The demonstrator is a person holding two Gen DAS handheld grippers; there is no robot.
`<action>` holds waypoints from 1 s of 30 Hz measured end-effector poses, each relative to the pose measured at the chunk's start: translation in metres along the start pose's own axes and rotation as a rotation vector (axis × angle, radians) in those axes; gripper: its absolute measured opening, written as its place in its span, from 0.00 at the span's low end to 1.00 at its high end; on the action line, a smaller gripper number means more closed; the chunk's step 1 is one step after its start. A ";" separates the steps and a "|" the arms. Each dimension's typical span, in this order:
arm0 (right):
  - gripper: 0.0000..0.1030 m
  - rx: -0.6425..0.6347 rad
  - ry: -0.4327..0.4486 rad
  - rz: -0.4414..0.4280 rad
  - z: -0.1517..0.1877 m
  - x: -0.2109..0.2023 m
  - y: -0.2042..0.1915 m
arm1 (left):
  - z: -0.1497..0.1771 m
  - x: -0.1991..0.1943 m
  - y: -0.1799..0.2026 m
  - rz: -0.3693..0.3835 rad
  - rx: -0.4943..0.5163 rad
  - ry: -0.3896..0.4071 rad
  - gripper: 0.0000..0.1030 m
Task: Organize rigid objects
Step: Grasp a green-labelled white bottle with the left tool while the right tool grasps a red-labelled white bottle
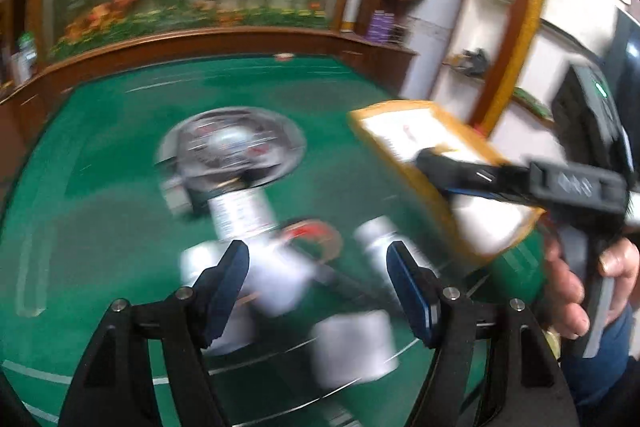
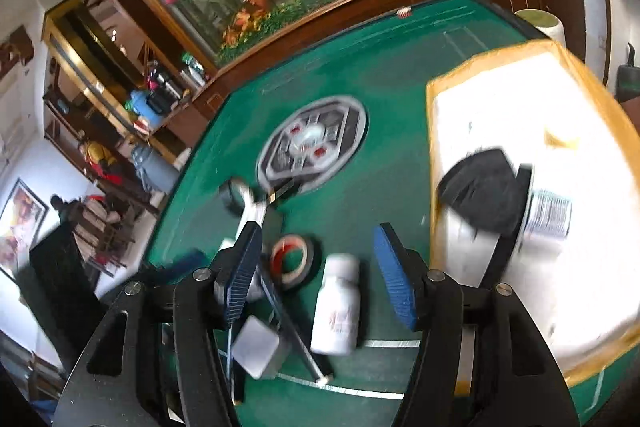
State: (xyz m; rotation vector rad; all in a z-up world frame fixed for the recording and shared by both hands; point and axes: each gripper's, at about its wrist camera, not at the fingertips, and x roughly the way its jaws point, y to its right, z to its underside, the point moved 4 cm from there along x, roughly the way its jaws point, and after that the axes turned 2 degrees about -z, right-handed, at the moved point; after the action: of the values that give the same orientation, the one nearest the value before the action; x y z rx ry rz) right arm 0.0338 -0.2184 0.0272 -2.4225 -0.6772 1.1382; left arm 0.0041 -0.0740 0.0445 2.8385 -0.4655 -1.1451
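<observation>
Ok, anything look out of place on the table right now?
The white bottle lies on its side on the green table, in a loose jumble with the scissors, tape roll and a small white box. Nothing looks spilled or broken, though motion blur hides detail.

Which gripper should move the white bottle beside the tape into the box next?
Right, probably. The right gripper has open jaws framing the bottle, and the box sits just to its right. The left gripper is also open, but its view is blurred.
</observation>
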 end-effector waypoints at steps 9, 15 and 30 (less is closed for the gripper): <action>0.57 -0.099 -0.080 0.073 0.046 0.031 -0.011 | 0.023 0.013 -0.055 -0.035 -0.144 -0.082 0.70; 0.57 -0.110 -0.070 0.092 0.043 0.025 -0.006 | 0.023 0.039 -0.053 -0.073 -0.147 -0.142 0.63; 0.33 -0.190 -0.166 0.235 0.052 0.064 -0.008 | 0.022 0.059 -0.065 -0.200 -0.007 -0.149 0.44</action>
State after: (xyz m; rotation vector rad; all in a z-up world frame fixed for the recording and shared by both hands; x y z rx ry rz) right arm 0.0265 -0.1691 -0.0386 -2.6431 -0.5846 1.4394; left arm 0.0459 -0.0277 -0.0212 2.8584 -0.1856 -1.3960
